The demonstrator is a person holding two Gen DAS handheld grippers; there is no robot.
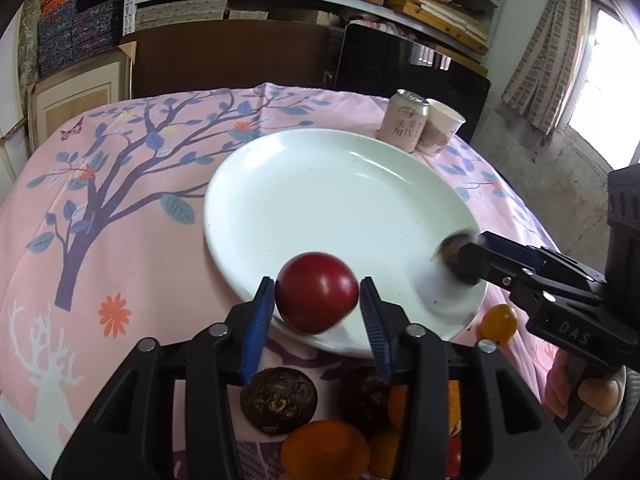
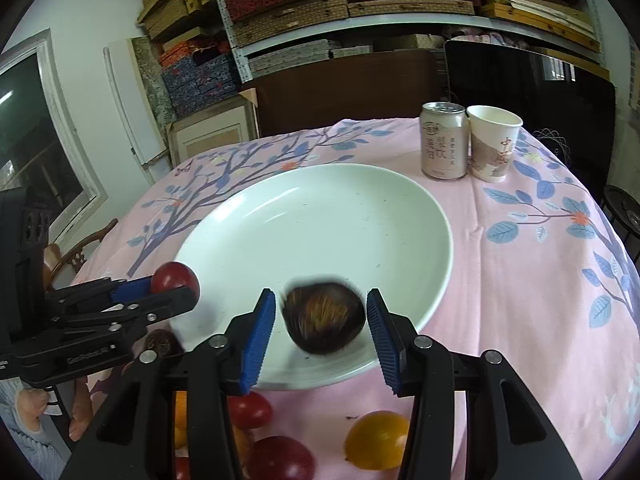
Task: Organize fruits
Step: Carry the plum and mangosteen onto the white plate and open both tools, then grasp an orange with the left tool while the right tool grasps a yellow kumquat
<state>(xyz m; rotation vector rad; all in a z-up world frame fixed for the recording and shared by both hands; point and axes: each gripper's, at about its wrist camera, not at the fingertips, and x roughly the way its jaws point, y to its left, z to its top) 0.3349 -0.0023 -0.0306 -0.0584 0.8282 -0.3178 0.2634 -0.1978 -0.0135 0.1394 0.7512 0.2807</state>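
A white plate [image 1: 328, 184] lies on the pink tablecloth; it also shows in the right wrist view [image 2: 320, 216]. My left gripper [image 1: 318, 300] is over the plate's near rim with a red round fruit [image 1: 316, 292] between its blue pads; a gap shows on both sides, so the jaws stand open. My right gripper [image 2: 320, 320] is open over the plate's near rim, with a blurred dark brown fruit [image 2: 324, 318] between its fingers, not touching them. The brown fruit shows at the right gripper's tip in the left wrist view [image 1: 454, 258].
Loose fruits lie at the table's near edge: a dark brown one [image 1: 279, 400], oranges [image 1: 324, 450], a yellow one [image 2: 378, 440], red ones [image 2: 250, 410]. A pink can [image 2: 443, 140] and a paper cup [image 2: 493, 142] stand behind the plate. Shelves and dark chairs stand behind the table.
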